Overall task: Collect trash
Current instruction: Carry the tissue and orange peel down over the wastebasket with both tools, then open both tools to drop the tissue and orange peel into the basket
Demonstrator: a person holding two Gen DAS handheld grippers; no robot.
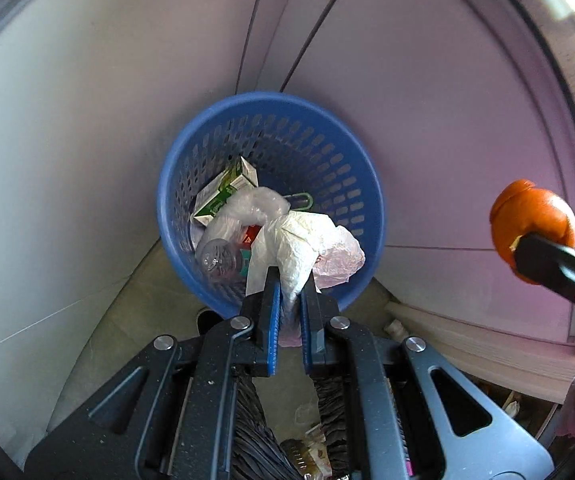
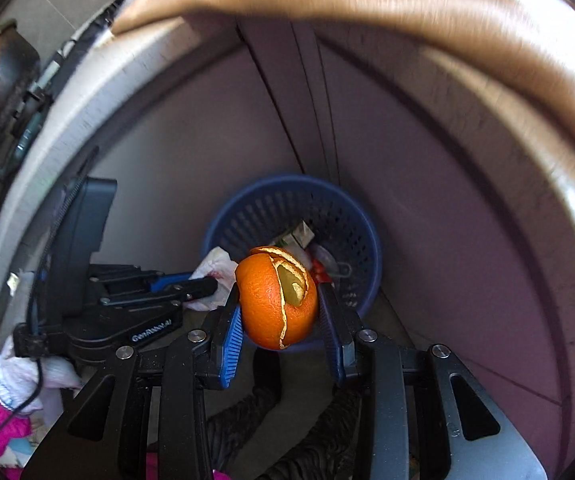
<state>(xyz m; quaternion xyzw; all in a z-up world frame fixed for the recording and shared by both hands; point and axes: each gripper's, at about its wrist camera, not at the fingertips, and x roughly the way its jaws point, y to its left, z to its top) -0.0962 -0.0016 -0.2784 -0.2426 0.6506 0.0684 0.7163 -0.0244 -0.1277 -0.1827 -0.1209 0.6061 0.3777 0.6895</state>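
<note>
The left gripper (image 1: pixel 291 280) pinches a crumpled white paper wad (image 1: pixel 307 248), light and soft, by its tail over the blue slotted plastic basket (image 1: pixel 371 184); the right gripper (image 2: pixel 281 312) clamps a torn, hollow-looking orange peel (image 2: pixel 271 300) across its middle, probably light and crushable, above that basket.
</note>
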